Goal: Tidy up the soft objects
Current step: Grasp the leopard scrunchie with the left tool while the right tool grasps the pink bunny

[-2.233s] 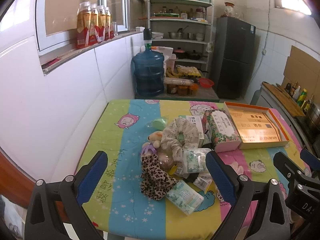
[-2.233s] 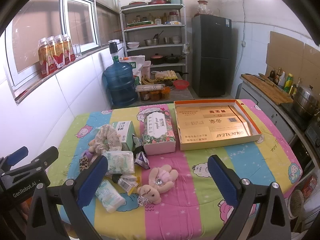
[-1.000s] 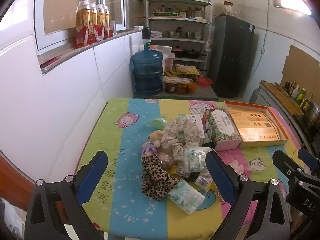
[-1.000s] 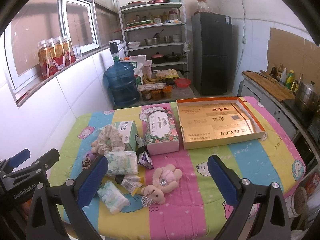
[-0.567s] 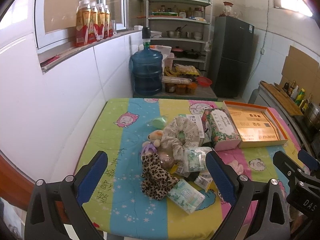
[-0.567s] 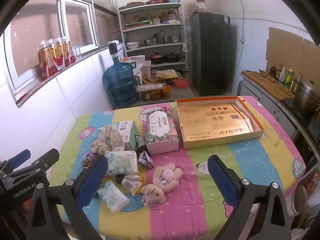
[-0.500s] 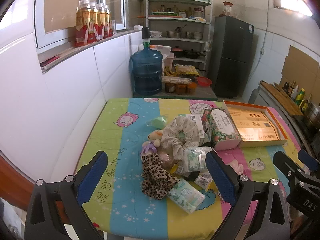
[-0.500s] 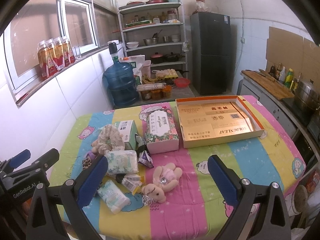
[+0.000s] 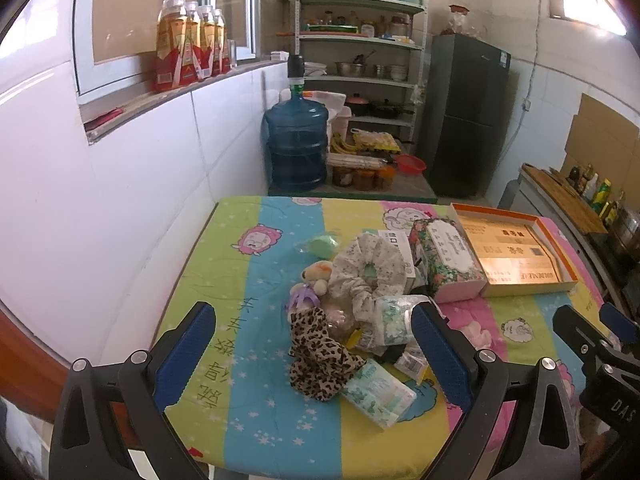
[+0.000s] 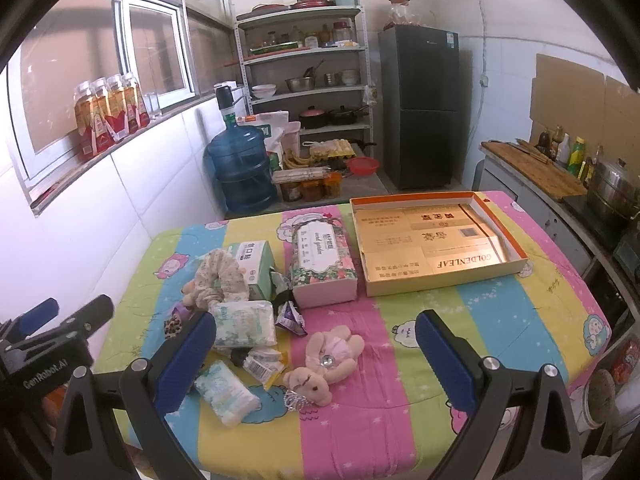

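Observation:
A heap of soft things lies on the striped table: a leopard-print cloth [image 9: 320, 354], a floral scrunchie [image 9: 368, 272], tissue packs [image 9: 378, 394] [image 10: 244, 323] and a pink plush bear [image 10: 326, 360]. A floral tissue box [image 10: 323, 256] stands beside an open gold and orange box [image 10: 432, 240]. My left gripper [image 9: 312, 352] is open above the near table edge, with the leopard cloth between and beyond its fingers. My right gripper [image 10: 316, 356] is open too, held over the front edge with the bear in its gap, touching nothing.
A white tiled wall runs along the table's left side [image 9: 120, 208]. Behind the table stand a blue water jug [image 9: 297, 148], a shelf rack [image 10: 308, 64] and a dark fridge [image 10: 424, 104]. A counter with bottles and a pot [image 10: 612, 192] is at the right.
Both grippers have stayed open and nearly still, with only a slight drift of the views. Nothing on the table has moved.

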